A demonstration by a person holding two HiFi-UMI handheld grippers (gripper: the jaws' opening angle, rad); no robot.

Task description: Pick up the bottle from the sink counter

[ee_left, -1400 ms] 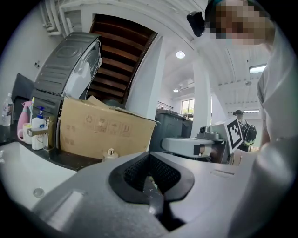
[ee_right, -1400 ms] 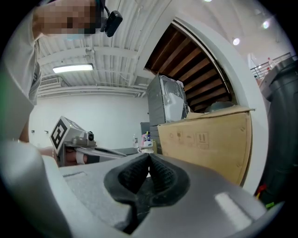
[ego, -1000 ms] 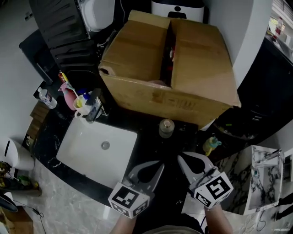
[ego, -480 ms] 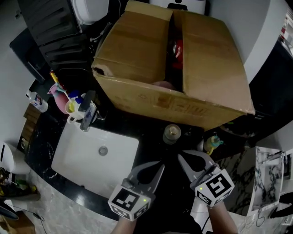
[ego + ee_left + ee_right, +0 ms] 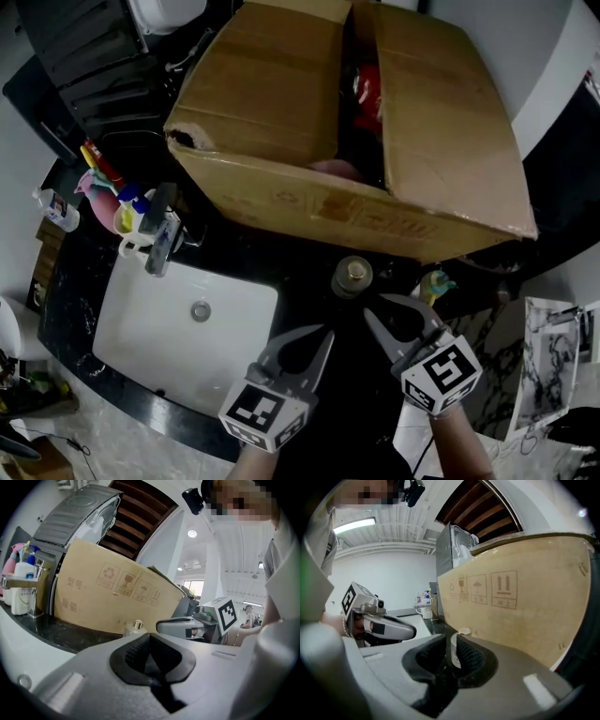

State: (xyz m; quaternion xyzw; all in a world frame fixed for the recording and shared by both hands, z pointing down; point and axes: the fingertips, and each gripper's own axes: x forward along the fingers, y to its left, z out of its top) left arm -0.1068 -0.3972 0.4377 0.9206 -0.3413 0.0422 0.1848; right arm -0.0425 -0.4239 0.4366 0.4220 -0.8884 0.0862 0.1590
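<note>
The bottle (image 5: 352,276) is standing on the black counter (image 5: 302,281), just in front of the cardboard box (image 5: 281,103), with the sink (image 5: 169,333) to its left. The right gripper (image 5: 392,314) is hovering near it, its jaws just opening to a narrow gap that is holding nothing. The left gripper (image 5: 317,336) is keeping its jaws pressed together, empty.

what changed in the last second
The left gripper and right gripper edged closer to the bottle. The right gripper's jaws have just been opening, with nothing between them. The left gripper stays shut; the bottle and cardboard box are unmoved.
</note>
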